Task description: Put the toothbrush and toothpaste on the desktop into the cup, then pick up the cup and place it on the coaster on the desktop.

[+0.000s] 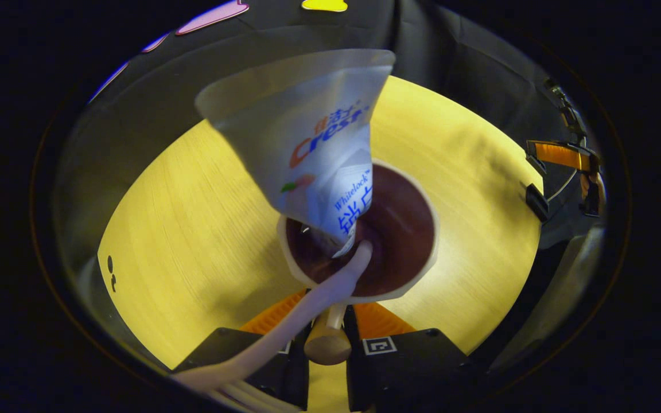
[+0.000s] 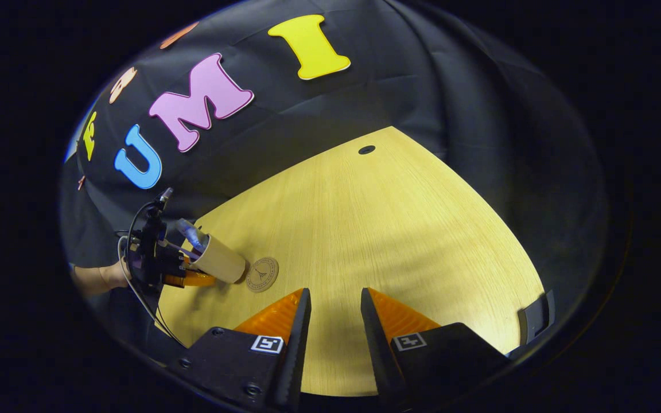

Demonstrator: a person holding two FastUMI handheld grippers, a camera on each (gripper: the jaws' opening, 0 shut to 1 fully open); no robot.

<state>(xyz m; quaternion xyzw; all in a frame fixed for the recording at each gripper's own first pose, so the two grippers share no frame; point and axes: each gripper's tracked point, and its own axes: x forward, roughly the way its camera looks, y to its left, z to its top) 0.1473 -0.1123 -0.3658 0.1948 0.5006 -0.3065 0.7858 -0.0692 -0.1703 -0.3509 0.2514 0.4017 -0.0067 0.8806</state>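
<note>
I look down into a cup (image 1: 399, 229), beige outside and dark brown inside. A white toothpaste tube (image 1: 307, 143) stands in it, and a white toothbrush handle (image 1: 307, 310) leans out toward me. My left gripper (image 1: 327, 350) is shut on a beige part of the cup at its near rim. The right gripper view has the cup (image 2: 221, 261) tilted in the left gripper (image 2: 193, 274), its base just left of a round brown coaster (image 2: 261, 274). Whether the cup touches the table I cannot tell. My right gripper (image 2: 333, 327) is open above bare table, holding nothing.
The yellow wooden table (image 2: 393, 229) has a small dark hole (image 2: 366, 149) near its far edge. A hand (image 2: 101, 278) and cables sit behind the left gripper. The other gripper (image 1: 566, 172) is at the table's right edge in the left gripper view.
</note>
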